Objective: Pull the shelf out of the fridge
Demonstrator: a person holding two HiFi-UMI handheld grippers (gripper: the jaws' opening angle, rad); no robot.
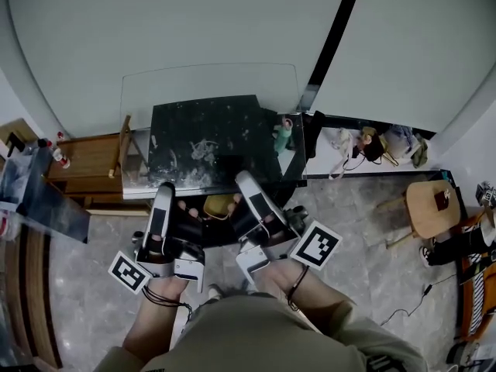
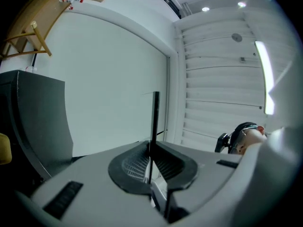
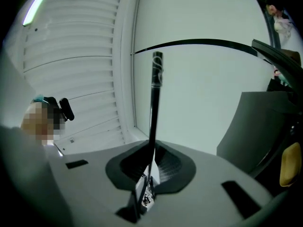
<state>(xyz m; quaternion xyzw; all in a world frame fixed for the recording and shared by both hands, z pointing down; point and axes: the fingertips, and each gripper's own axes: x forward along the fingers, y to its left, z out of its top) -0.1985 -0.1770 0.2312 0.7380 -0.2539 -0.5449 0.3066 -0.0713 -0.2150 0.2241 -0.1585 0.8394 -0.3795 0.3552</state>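
I hold a clear glass shelf flat above the dark fridge, which shows through the pane. My left gripper is shut on the shelf's near edge at the left. The right gripper is shut on the same edge further right. In the left gripper view the pane's edge runs as a thin dark line up from between the ribbed pads of the left gripper. The right gripper view shows the same of the shelf edge and the right gripper. Nothing else touches the shelf.
The fridge's grey side stands close at the left. A wooden rack and a glass-topped table are at the left. At the right are a low cluttered ledge, a round wooden stool and a floor cable.
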